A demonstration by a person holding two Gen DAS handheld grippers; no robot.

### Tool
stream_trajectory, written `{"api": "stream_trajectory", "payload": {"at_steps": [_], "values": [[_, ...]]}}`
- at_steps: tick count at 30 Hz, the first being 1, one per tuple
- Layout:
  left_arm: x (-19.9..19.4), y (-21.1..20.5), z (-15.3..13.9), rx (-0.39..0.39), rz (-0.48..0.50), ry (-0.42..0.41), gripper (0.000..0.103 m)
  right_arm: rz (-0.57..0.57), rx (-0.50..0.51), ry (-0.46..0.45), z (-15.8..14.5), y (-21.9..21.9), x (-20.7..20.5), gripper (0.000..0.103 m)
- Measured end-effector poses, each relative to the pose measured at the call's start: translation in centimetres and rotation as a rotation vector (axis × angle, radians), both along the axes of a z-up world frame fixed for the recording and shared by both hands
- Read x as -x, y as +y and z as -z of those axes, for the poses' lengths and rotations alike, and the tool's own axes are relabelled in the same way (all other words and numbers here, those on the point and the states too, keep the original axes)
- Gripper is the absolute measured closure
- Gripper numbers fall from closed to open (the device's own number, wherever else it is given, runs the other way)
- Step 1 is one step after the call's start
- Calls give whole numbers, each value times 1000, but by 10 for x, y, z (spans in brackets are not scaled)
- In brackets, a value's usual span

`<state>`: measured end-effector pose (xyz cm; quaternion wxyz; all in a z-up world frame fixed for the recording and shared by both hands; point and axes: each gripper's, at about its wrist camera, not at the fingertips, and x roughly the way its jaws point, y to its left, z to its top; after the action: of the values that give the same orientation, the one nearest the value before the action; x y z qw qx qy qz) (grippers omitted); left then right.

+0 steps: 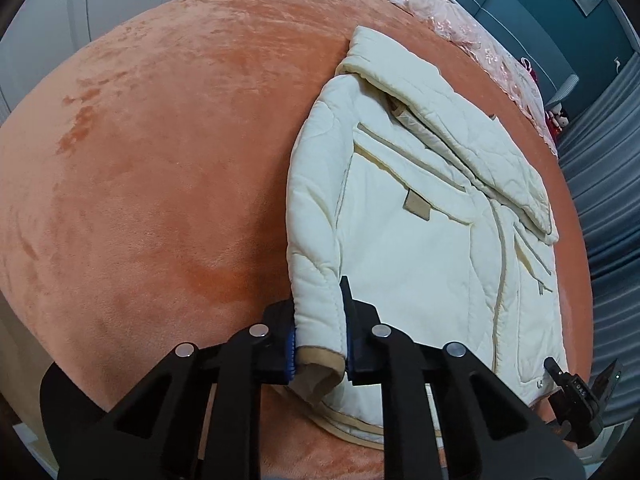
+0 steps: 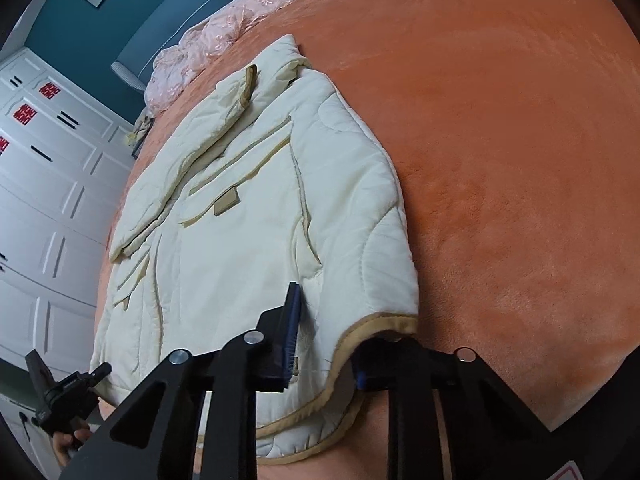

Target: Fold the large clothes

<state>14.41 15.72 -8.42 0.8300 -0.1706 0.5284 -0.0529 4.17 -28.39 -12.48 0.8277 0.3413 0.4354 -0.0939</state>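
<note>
A cream quilted jacket with tan trim lies flat on an orange plush bed cover. One sleeve is folded across its chest. In the left wrist view my gripper is shut on the tan-edged cuff of the other sleeve. In the right wrist view the jacket lies ahead, and that gripper has its jaws around the tan-trimmed cuff, which drapes over and hides the right finger. The other gripper shows at the corner of each view.
A pink lace cover lies bunched at the head of the bed, before a teal headboard. White wardrobe doors stand beside the bed. Grey curtains hang at the far side.
</note>
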Motion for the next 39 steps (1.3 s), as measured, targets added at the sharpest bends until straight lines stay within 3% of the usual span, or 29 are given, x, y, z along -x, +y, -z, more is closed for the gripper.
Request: {"api": "stream_trajectory", "payload": {"at_steps": [5, 12, 16, 21, 24, 26, 29, 32, 36, 39], "values": [[8, -13, -22, -58, 7, -17, 89, -53, 116, -13, -17, 14, 5, 91], [31, -17, -52, -115, 51, -28, 90, -103, 55, -31, -30, 3, 35, 93], [65, -10, -61, -147, 98, 0, 91, -244, 135, -12, -48, 10, 69, 93], [130, 1, -80, -242, 253, 74, 91, -394, 101, 48, -75, 14, 142, 93], [168, 15, -103, -219, 280, 102, 91, -433, 68, 81, -100, 18, 185, 94], [182, 22, -128, -166, 265, 72, 92, -421, 51, 61, -125, 16, 197, 94], [178, 24, -165, -86, 235, -64, 93, -370, 90, -55, -166, 5, 178, 94], [147, 16, -186, -54, 226, -210, 94, -289, 128, -187, -192, -14, 130, 94], [81, 8, -184, -43, 180, -319, 94, -175, 120, -276, -199, -33, 55, 96], [29, 0, -171, -69, 152, -355, 94, -140, 166, -280, -199, -33, 7, 96]]}}
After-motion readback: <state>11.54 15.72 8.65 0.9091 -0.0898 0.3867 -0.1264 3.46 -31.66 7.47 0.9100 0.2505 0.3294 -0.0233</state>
